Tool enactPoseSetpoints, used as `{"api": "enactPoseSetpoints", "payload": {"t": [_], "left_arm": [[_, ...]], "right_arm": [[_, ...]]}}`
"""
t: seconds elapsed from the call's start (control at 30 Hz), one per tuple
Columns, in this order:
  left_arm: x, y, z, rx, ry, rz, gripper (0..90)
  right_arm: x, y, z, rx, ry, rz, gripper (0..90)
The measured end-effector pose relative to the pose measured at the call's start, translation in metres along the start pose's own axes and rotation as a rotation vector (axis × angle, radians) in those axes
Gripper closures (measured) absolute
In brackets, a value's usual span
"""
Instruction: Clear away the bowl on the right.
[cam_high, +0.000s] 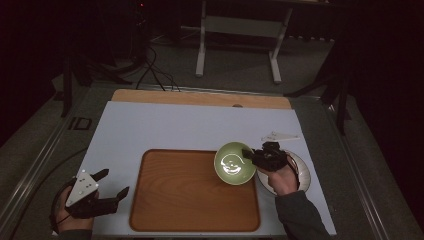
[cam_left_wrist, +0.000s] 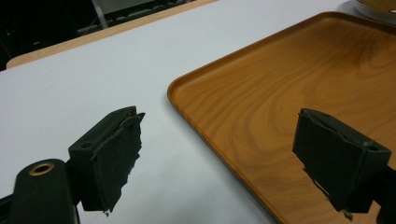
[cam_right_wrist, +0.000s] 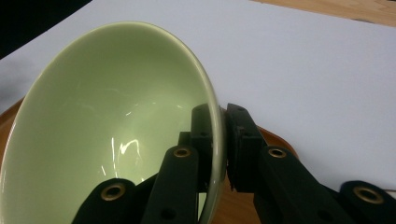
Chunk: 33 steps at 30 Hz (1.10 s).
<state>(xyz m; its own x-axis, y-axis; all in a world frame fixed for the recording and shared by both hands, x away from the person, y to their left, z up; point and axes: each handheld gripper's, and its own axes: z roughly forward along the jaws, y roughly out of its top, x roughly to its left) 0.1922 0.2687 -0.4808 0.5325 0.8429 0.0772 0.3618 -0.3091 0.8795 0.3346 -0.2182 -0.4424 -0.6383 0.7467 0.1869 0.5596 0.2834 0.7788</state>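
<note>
A pale green bowl (cam_high: 233, 163) hangs tilted over the right end of the wooden tray (cam_high: 190, 195). My right gripper (cam_high: 248, 155) is shut on its rim, one jaw inside and one outside; the right gripper view shows the bowl (cam_right_wrist: 107, 116) gripped at the wall by the right gripper (cam_right_wrist: 219, 140). My left gripper (cam_high: 113, 184) stands open just left of the tray, low over the white table sheet. In the left gripper view its jaws straddle the tray's (cam_left_wrist: 289, 84) left edge with nothing between them.
A white plate (cam_high: 303, 176) lies on the table right of the tray, partly under the right hand. A small white flat piece (cam_high: 279, 136) lies behind it. The white sheet (cam_high: 165, 125) covers a wooden tabletop; a table frame stands on the floor beyond.
</note>
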Motion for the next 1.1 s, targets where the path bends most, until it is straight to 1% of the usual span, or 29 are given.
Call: {"api": "enactPoseSetpoints", "payload": {"t": [0.37,0.53,0.67,1.1], "left_arm": [[0.000,0.000,0.000,-0.001,0.001,-0.003,15.0],[0.000,0.000,0.000,-0.001,0.001,-0.001,15.1],[0.000,0.000,-0.001,-0.001,0.004,-0.002,15.1],[0.001,0.000,-0.001,-0.004,0.008,-0.003,15.1]], "right_arm": [[0.011,0.000,0.010,0.006,0.014,-0.010,82.0],[0.015,0.000,0.011,0.006,0.020,-0.012,82.1],[0.018,0.000,0.013,0.005,0.020,-0.022,82.0],[0.028,-0.001,0.018,0.002,0.039,-0.021,81.9]]}}
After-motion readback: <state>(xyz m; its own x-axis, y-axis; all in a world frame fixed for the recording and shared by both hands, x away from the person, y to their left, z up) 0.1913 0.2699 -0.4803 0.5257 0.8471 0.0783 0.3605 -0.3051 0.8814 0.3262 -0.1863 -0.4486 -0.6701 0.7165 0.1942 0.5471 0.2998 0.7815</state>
